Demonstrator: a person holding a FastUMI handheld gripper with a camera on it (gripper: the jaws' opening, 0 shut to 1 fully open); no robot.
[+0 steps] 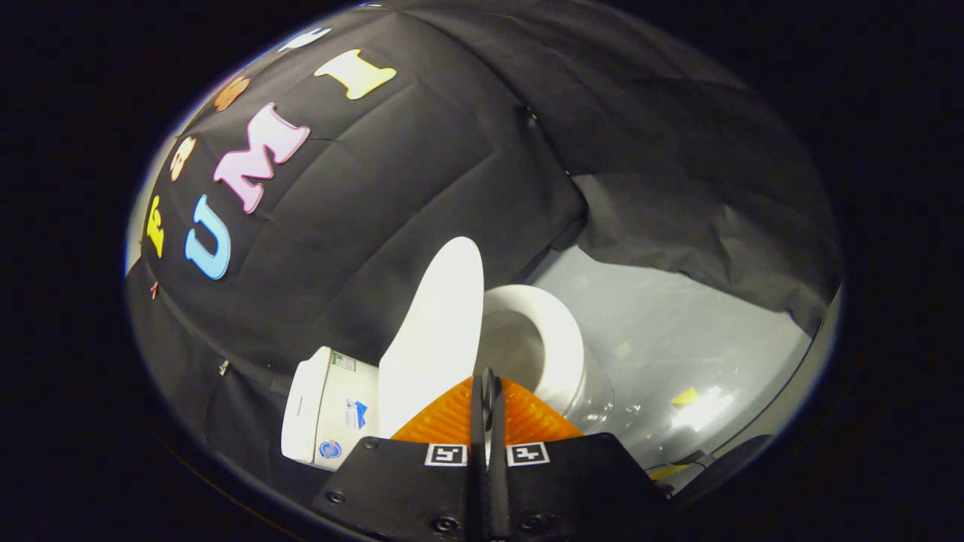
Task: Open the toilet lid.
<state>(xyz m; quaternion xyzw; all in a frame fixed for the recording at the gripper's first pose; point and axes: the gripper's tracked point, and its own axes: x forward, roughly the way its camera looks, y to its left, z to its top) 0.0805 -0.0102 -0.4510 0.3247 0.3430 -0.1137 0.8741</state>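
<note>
A white toilet stands just ahead of my fingers, seen tilted. Its lid [437, 331] is raised, standing up against the tank [324, 410]. The open seat ring and bowl [538, 342] lie beyond the lid on the other side. My gripper [487, 384] is shut, the two fingers pressed together with nothing between them. The fingertips sit close in front of the lid's lower edge, near the hinge end; I cannot tell whether they touch it.
Black cloth walls hang behind and beside the toilet. A pale grey floor [678, 331] spreads past the bowl, with small yellow tape marks [684, 397] and a bright glare patch on it.
</note>
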